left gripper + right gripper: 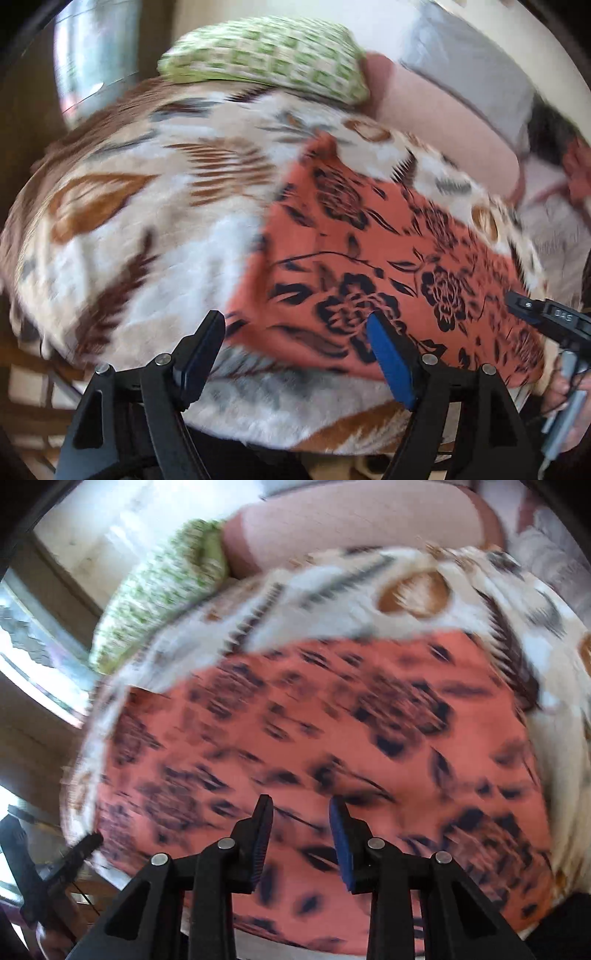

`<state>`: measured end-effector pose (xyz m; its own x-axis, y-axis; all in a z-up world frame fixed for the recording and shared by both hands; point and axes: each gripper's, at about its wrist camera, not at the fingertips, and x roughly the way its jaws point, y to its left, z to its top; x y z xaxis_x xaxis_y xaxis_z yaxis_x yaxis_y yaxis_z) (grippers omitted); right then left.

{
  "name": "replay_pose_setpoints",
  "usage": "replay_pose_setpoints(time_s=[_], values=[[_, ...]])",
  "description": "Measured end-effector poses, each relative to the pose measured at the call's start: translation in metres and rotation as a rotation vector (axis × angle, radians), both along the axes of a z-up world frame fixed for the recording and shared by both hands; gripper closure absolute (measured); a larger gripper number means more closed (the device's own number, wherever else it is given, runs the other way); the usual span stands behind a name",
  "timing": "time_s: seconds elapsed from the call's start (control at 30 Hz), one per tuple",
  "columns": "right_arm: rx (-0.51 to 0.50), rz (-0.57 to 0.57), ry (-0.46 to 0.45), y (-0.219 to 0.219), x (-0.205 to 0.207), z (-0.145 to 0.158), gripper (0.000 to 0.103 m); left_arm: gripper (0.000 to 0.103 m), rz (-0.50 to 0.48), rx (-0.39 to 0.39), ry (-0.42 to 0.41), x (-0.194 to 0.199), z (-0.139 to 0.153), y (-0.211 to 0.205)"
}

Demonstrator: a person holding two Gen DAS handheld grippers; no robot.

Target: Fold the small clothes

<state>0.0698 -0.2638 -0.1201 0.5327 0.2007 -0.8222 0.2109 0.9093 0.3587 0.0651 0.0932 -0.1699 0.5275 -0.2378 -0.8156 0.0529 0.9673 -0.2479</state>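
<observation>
A: Left wrist view, item one: your left gripper [295,343]. Where does it sit?

B: It hangs low over the near edge of the blanket [122,229], aimed forward and slightly down. The jaws stand wide apart with nothing between them. The blue-padded finger [391,362] overlaps the near-left corner of the orange floral garment [388,266]; I cannot tell if it touches. The other finger is over bare blanket.

A: Item two: the garment itself?

B: It lies spread flat on the blanket, to the right of centre. Its long axis runs diagonally, from a narrow end at upper centre down to the lower right. At that lower-right end you can see your right gripper [546,317], held in your right hand [565,391].

A: Other entries in that view?

B: A green checked pillow [266,55] at the far side of the blanket, with a pink cushion [443,110] beside it on the right.

A: Right wrist view?

B: It is heavily blurred. Your right gripper [301,834] points straight across the garment [314,720], which fills most of the view. The jaws are parted by a moderate gap and hold no cloth. Your left gripper [77,849] shows at the lower left edge, too smeared to read. The pillow [159,590] and cushion [351,517] sit beyond the garment.
</observation>
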Motion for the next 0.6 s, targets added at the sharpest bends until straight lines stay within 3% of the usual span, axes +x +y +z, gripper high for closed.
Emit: replay_pose_setpoints(time_s=[0.1, 0.23, 0.27, 0.33, 0.43, 0.5, 0.6], values=[[0.022, 0.061, -0.036, 0.028, 0.019, 0.004, 0.068, 0.023, 0.077, -0.027, 0.032, -0.017, -0.003, 0.024], [0.029, 0.099, 0.05, 0.06, 0.042, -0.033, 0.066, 0.023, 0.134, -0.109, 0.124, -0.026, -0.021, 0.041], [0.001, 0.096, 0.03, 0.062, 0.04, -0.035, 0.066, 0.023, 0.14, -0.155, 0.139, -0.027, -0.025, 0.043], [-0.056, 0.11, -0.009, 0.069, 0.033, -0.027, 0.067, 0.023, 0.131, -0.196, 0.144, -0.029, -0.027, 0.04], [-0.004, 0.102, -0.038, 0.062, 0.018, -0.016, 0.067, 0.023, 0.132, -0.233, 0.117, -0.02, -0.026, 0.033], [0.015, 0.096, -0.092, 0.056, 0.0, -0.005, 0.067, 0.023, 0.159, -0.231, 0.095, -0.009, -0.025, 0.029], [-0.034, 0.089, -0.126, 0.049, -0.033, -0.001, 0.067, 0.023, 0.162, -0.221, 0.104, 0.013, -0.032, 0.021]])
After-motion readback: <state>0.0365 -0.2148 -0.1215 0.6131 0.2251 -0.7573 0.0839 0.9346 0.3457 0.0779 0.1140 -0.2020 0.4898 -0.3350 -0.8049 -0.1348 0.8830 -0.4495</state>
